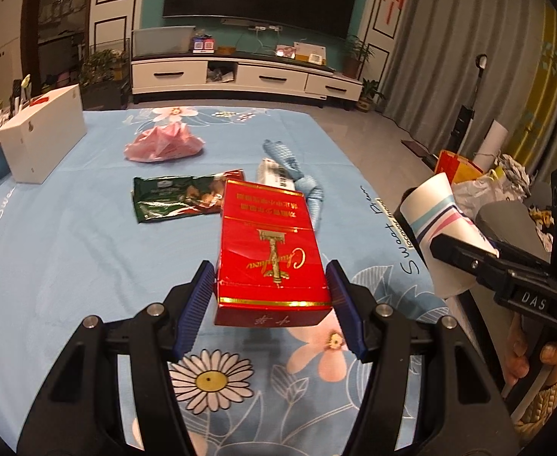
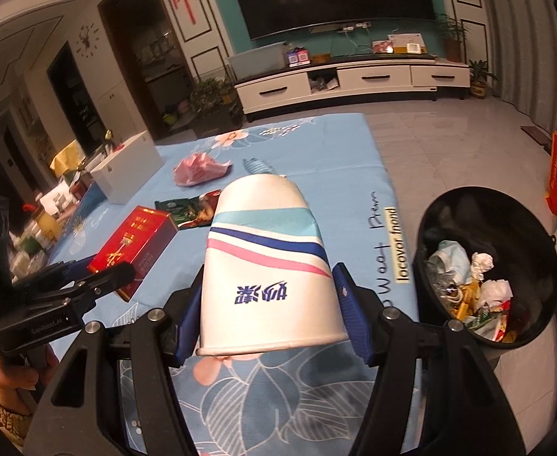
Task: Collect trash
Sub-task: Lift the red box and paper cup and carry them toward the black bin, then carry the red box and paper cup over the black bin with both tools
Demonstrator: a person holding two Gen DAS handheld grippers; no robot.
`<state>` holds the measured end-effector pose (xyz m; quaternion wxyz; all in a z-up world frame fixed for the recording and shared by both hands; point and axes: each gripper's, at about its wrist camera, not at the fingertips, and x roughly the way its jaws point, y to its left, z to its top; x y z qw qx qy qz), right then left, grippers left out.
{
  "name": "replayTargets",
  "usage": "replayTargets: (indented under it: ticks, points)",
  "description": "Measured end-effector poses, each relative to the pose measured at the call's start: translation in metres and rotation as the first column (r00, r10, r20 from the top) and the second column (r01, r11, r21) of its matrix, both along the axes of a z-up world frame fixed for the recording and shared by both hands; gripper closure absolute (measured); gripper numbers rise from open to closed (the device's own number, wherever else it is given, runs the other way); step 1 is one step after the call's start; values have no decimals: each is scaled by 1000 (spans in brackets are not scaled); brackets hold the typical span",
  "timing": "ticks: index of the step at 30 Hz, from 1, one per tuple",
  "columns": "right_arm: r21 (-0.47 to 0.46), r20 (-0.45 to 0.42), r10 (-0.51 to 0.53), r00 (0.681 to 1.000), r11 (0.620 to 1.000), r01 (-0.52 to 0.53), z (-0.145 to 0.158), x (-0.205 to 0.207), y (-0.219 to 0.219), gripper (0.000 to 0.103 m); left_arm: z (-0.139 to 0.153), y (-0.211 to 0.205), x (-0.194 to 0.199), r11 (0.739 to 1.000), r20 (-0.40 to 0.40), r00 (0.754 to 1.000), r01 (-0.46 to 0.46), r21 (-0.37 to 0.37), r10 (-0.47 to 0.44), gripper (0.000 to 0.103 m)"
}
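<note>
"Sweet" and "locovor frend" are printed on the floral cloth; "DAS" is read on the right gripper; "GenRobot.AI" on the left gripper.

Open bin just beside table

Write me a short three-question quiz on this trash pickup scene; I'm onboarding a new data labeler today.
1. True or false: the left gripper holds a red box.
2. What does the right gripper hold?
A. green wrapper
B. paper cup
C. pink bag
3. Fill in: the black bin stands on the ____, beside the table.

Key:
1. true
2. B, the paper cup
3. floor
</note>
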<state>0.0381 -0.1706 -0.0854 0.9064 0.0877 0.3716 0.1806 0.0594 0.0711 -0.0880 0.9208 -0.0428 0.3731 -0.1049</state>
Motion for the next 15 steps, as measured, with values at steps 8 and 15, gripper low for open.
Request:
replayTargets:
  ticks: [8, 15]
  points:
    - [32, 8, -60, 998, 998, 59, -2, -2, -31, 40, 4, -23, 6, 998, 2, 999, 48, 31, -48, 41]
    - [51, 11, -103, 995, 993, 102, -3, -6, -51, 39, 5, -46, 14, 994, 1, 995, 95, 51, -95, 41]
